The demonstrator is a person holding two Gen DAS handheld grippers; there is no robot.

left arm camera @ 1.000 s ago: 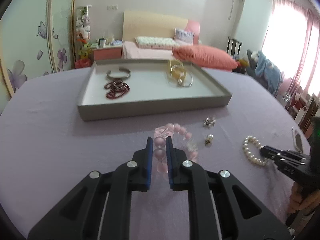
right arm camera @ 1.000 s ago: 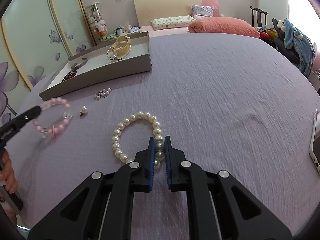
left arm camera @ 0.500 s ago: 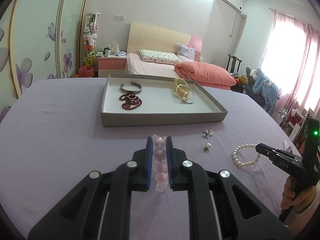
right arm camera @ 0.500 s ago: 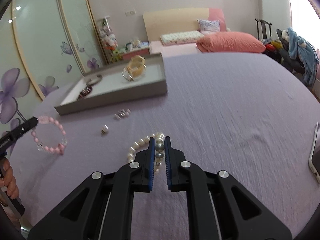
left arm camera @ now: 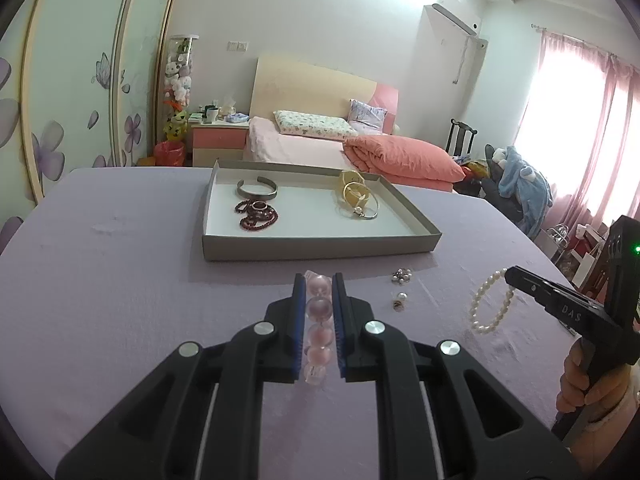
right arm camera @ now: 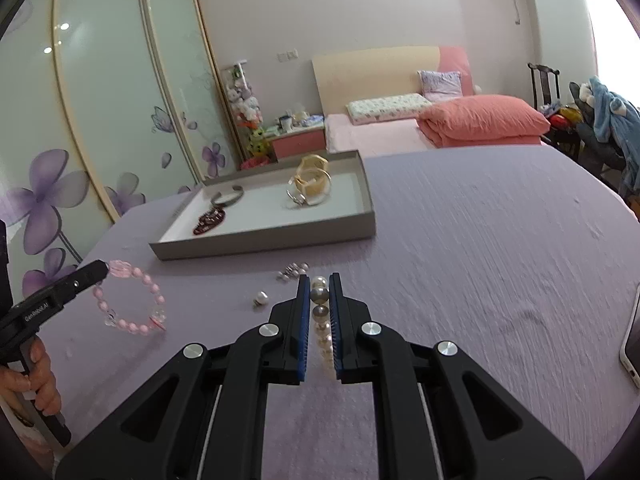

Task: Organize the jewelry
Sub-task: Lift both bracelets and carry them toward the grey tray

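Nearest, left tool [left arm camera: 319,284] clamped on pink bead bracelet [left arm camera: 319,322], loop hanging free above the lilac worktop [left arm camera: 120,300], presumably lifted for carrying to the tray. Right tool [right arm camera: 319,284] likewise closed on pearl bracelet [right arm camera: 322,320], white round beads dangling below the tips, clear of the cloth. Just beyond, on the worktop, loose earrings: single pearl stud [left arm camera: 400,300] and small cluster [left arm camera: 402,275], not yet collected. Farther, grey shallow tray [left arm camera: 320,247] holding dark red beads [left arm camera: 258,216], silver cuff [left arm camera: 257,190] on the left, gold bangles [left arm camera: 356,196] on the right: apparently sorted by kind, middle bare.
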